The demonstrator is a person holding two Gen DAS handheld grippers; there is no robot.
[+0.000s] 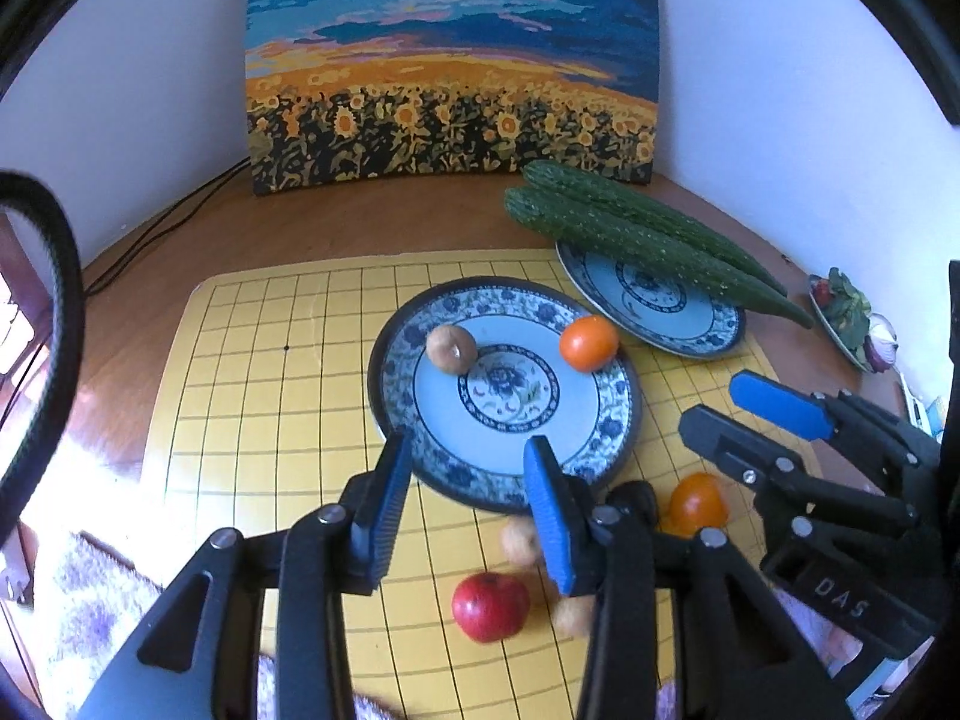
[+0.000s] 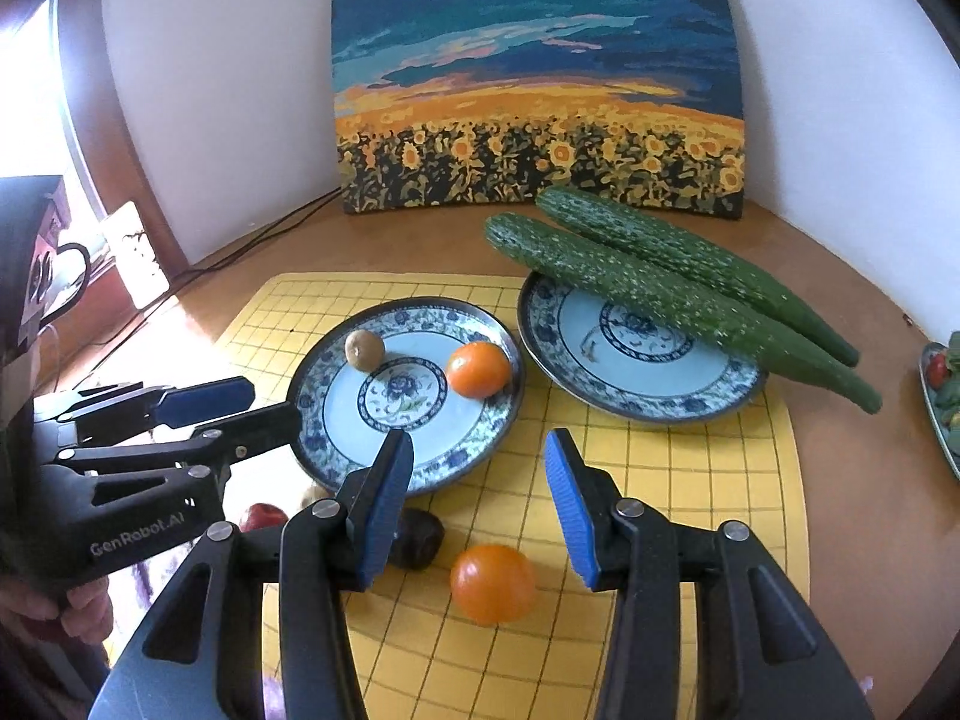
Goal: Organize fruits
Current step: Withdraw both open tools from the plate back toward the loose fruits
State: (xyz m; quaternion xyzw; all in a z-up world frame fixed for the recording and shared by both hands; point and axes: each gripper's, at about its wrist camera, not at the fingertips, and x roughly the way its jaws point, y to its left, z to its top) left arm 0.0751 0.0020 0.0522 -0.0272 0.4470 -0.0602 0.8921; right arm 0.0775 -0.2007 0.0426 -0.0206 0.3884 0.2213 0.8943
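A blue-and-white plate (image 1: 390, 360) (image 2: 342, 414) on the yellow grid mat holds a small brown fruit (image 1: 451, 348) (image 2: 364, 349) and an orange (image 1: 588, 343) (image 2: 478, 369). Loose on the mat nearer me lie a red apple (image 1: 490, 606), another orange (image 1: 698, 504) (image 2: 492, 583), a dark brown fruit (image 2: 420, 540) and two small tan fruits (image 1: 519, 540). My left gripper (image 1: 468, 444) (image 2: 273, 399) hovers open over the plate's near rim, empty. My right gripper (image 2: 477, 438) (image 1: 711, 402) is open and empty above the loose orange.
A second patterned plate (image 1: 690, 324) (image 2: 660, 378) at the back right carries two long cucumbers (image 1: 648, 240) (image 2: 660, 288). A sunflower painting (image 1: 450, 60) leans on the wall behind. Cables (image 1: 180, 210) run along the left; a small dish of food (image 1: 840, 312) sits at the far right edge.
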